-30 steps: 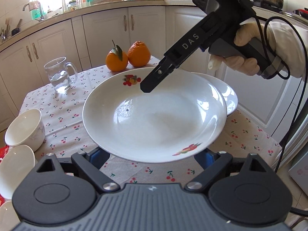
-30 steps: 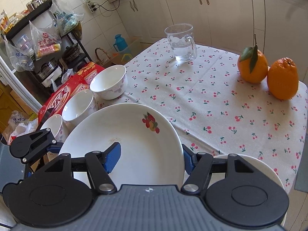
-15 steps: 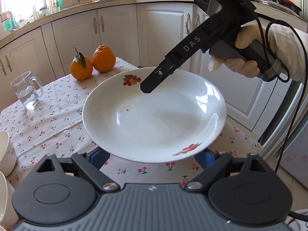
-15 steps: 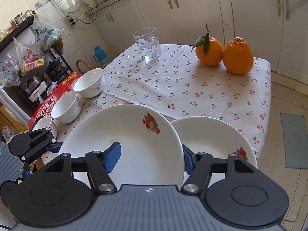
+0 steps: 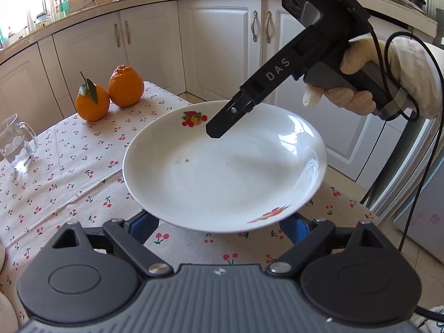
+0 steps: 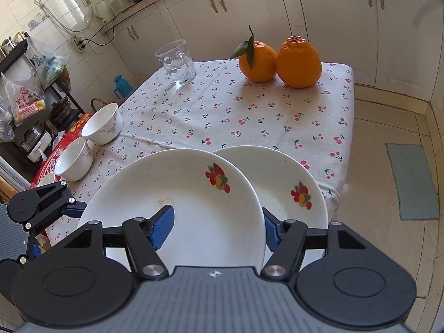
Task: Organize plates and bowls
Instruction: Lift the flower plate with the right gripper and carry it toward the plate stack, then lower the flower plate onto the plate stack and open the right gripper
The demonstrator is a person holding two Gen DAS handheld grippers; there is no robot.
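Observation:
A white plate with fruit prints (image 5: 224, 172) is held in the air over the table. My left gripper (image 5: 222, 222) grips its near rim from one side. My right gripper (image 6: 219, 222) straddles its other rim, one blue pad (image 6: 162, 226) over the plate's face, and shows as a black finger (image 5: 230, 116) in the left wrist view. A second fruit-print plate (image 6: 288, 177) lies on the table corner, partly under the held plate (image 6: 180, 208). Two white bowls (image 6: 102, 123) (image 6: 74, 159) stand at the table's left edge.
Two oranges (image 6: 277, 61) and a glass mug (image 6: 177, 62) stand at the far side of the cherry-print tablecloth (image 6: 222, 111). White cabinets (image 5: 222, 41) ring the room. A red box (image 6: 55, 155) lies under the bowls.
Both grippers have carried the plate to the right, toward the table corner. It now hangs over the edge of the second plate; the bowls have slid out of the left wrist view.

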